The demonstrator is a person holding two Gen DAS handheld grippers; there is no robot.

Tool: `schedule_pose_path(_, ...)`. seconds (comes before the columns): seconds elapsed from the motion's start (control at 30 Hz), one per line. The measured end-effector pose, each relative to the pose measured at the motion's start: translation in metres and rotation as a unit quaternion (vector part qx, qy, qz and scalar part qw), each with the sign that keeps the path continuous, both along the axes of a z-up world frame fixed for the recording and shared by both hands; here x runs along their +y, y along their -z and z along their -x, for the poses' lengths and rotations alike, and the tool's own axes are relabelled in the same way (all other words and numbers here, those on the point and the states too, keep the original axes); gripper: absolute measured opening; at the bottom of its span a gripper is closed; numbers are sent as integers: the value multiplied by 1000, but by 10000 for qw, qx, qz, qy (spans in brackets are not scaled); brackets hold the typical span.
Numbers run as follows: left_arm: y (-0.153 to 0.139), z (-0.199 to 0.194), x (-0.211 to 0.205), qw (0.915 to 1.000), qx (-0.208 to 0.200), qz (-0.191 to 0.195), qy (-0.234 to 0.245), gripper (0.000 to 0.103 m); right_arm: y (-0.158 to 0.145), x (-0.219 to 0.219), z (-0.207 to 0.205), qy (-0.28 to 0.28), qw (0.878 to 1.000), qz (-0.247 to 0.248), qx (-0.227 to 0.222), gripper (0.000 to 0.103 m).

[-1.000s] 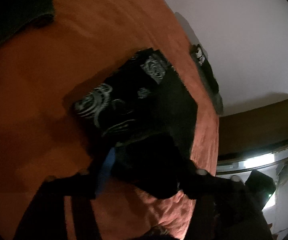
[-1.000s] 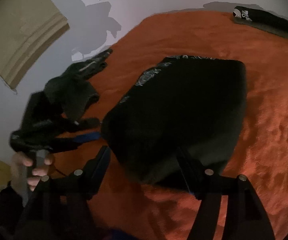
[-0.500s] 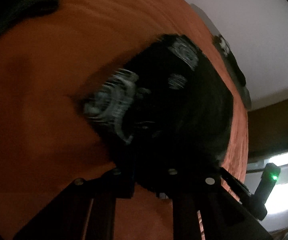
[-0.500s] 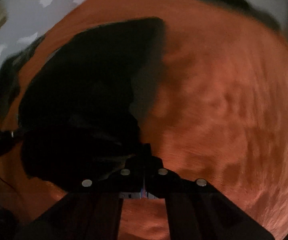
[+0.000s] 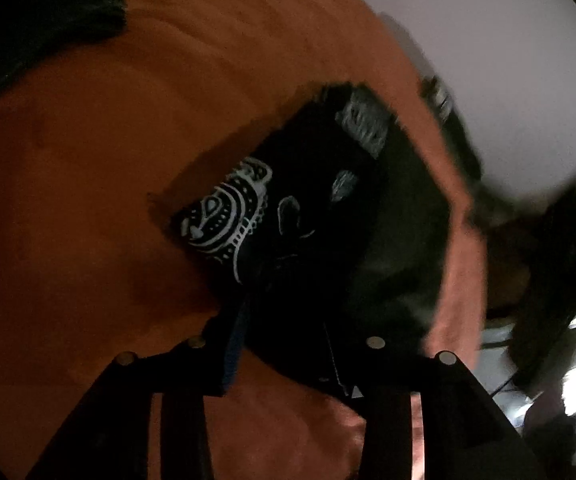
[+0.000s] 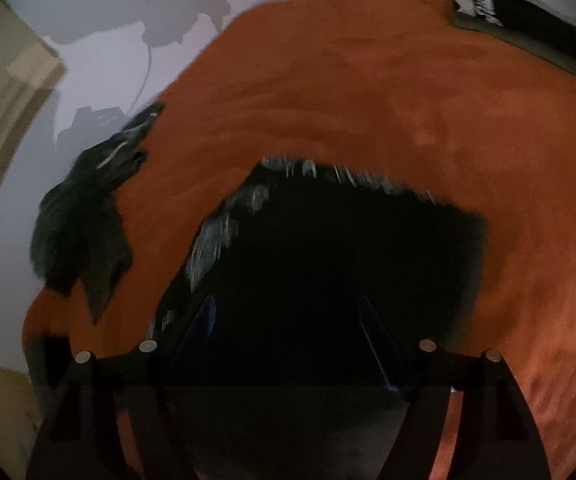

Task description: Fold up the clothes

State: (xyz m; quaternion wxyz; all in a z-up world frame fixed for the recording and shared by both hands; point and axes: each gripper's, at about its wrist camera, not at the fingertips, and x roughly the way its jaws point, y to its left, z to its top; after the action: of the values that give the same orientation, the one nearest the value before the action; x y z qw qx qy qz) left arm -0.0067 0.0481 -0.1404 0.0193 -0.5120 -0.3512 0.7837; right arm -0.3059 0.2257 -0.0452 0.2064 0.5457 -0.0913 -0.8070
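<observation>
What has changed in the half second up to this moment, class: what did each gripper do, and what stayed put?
The right gripper, shut half a second ago, has opened over the folded black white-printed garment. The left gripper, then nearly closed on the garment's edge, now stands open too. The garment stays on the orange fleece blanket; the dark crumpled clothes and the black folded item have not moved.

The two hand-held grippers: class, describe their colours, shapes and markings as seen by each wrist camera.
Both are black. The left hand-held gripper and right hand-held gripper each have two flat tapering fingers, lined with blue pads, with round silver studs on the bars. No cables or sleeves show.
</observation>
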Motion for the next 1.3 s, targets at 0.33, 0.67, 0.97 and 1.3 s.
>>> schedule_pose_path(0.33, 13, -26, -13, 9999, -54, 90, 19, 40, 19, -35, 88, 520, 9985, -125, 139, 0)
schedule_pose_path(0.67, -42, -47, -30, 9989, 358, 48, 285, 40, 13, 48, -55, -91, 9917, 1280, -22, 50)
schedule_pose_path(0.97, -32, -23, 46, 9946, 68, 99, 1028, 40, 64, 15, -223, -616, 9860, -1150, 1035, 43)
schedule_pose_path(1.3, -27, -31, -2, 9990, -71, -439, 59, 40, 64, -32, -232, -1802, 8976, -3028, 2647, 43)
